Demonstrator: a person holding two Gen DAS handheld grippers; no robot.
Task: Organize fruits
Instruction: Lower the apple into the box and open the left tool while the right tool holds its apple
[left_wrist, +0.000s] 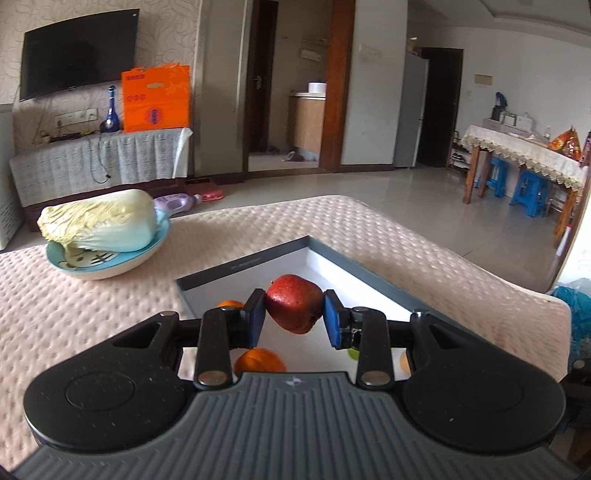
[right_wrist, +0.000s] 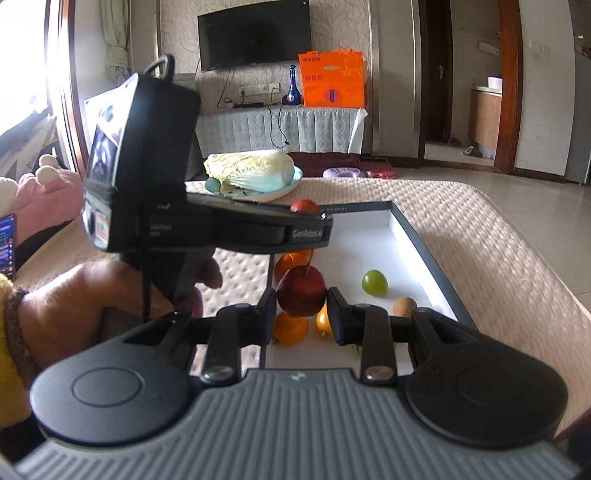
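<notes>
The left hand-held gripper (left_wrist: 294, 314) has its blue pads closed onto a red apple (left_wrist: 294, 308), pinching it from 9 and 3 o'clock and holding it clear above the white floor of the shallow grey-rimmed box (left_wrist: 373, 275). The right hand-held gripper (right_wrist: 301, 308) likewise clamps a second red apple with a stem (right_wrist: 301, 291), jaws narrowed to the fruit's width, over the near end of the same box.

Both fruits look to be mid-transfer, lifted and waiting for a destination. The next move probably calls for carrying each apple to its sorted spot and easing the jaws apart only once it rests on something, since a round apple may roll.

In the right wrist view the left device reaches in from 9 o'clock, roughly level, with the person's left hand (right_wrist: 110, 295) wrapped round its grip. Below lie an orange (right_wrist: 290, 328), a yellow fruit (right_wrist: 322, 322), a green fruit (right_wrist: 374, 282) at 2 o'clock and a brown one (right_wrist: 404, 305) by the rim. A cabbage (left_wrist: 99, 219) sits on a plate (left_wrist: 107, 267) at 10 o'clock on the quilted table (left_wrist: 443, 266).
</notes>
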